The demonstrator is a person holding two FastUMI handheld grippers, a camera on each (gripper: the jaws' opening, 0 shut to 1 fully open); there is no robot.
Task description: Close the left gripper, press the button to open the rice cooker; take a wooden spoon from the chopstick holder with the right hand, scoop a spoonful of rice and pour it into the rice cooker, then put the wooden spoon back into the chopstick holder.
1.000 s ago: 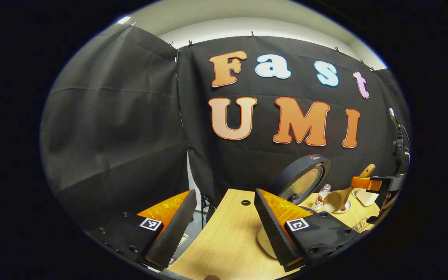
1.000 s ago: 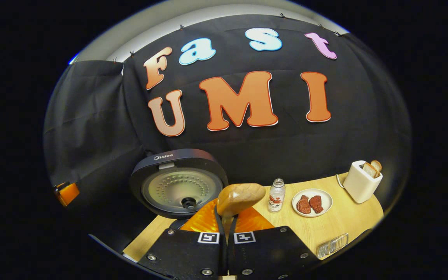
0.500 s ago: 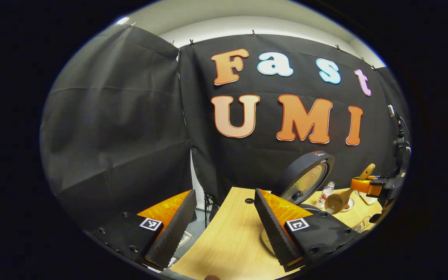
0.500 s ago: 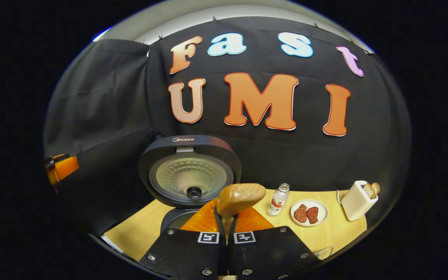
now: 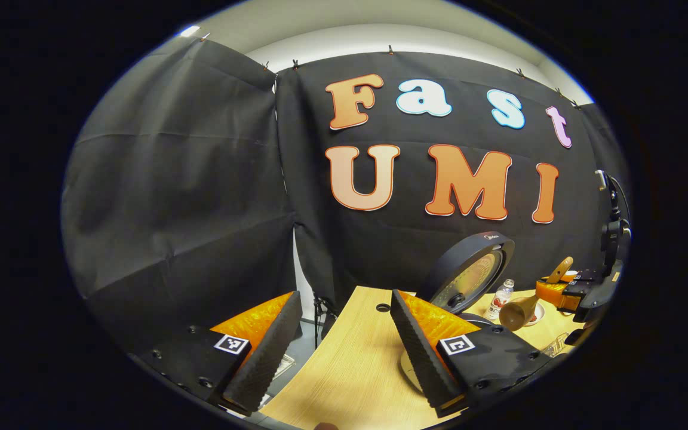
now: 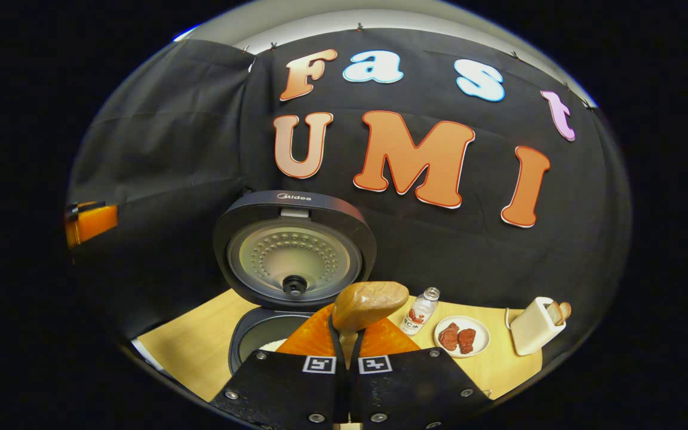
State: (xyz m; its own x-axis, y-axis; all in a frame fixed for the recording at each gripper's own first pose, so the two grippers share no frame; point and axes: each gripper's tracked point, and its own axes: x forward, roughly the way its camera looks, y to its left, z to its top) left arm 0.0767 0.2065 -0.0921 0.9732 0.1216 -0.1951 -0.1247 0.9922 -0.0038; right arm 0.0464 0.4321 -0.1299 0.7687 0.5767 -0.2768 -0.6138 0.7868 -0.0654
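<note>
Wooden tabletop ran under black cloth walls. Rice cooker sat on it with lid up, a bit of white rice visible in the pot. Right gripper had both fingers clamped together on the wooden spoon handle, bowl sticking up just ahead of the pot opening; in the left gripper view the spoon pointed bowl-down near the cooker lid. Whether any rice remained in the bowl could not be told. Left gripper hung off to the side over the table edge, fingers wide apart, holding nothing.

Step judged: pouring the spoonful into the cooker, or just finishing it. Next move would call for tipping fully over the pot, then carrying the spoon back to the chopstick holder, keeping the grip tight.

Nearby: bottle, plate with meat, toaster to the right, well apart from the cooker. Upright lid stood close behind the spoon and could get bumped.
</note>
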